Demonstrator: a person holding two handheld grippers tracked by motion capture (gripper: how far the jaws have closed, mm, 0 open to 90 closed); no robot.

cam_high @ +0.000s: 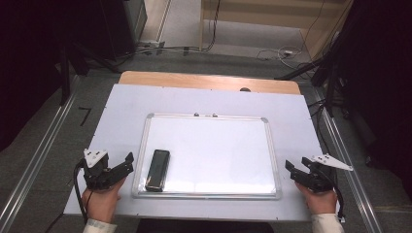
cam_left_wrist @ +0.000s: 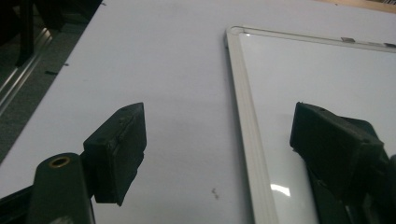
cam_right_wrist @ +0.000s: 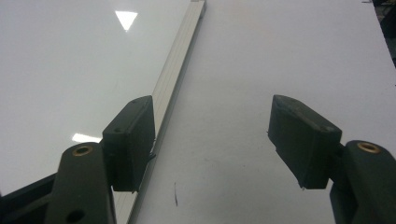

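I hold my left tool (cam_high: 116, 170) and right tool (cam_high: 303, 172) wide open and empty, flanking the whiteboard (cam_high: 214, 150). The black eraser (cam_high: 158, 170) lies on its near-left corner, just beside my left tool; I'd approach squarely across its narrow sides. The white surface (cam_high: 121, 107) is otherwise bare; cables (cam_high: 282, 51) trail on the floor beyond.

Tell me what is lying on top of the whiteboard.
A black rectangular eraser lies near the left edge of the silver-framed whiteboard. The rest of its surface is bare. The patch beneath the eraser is covered.
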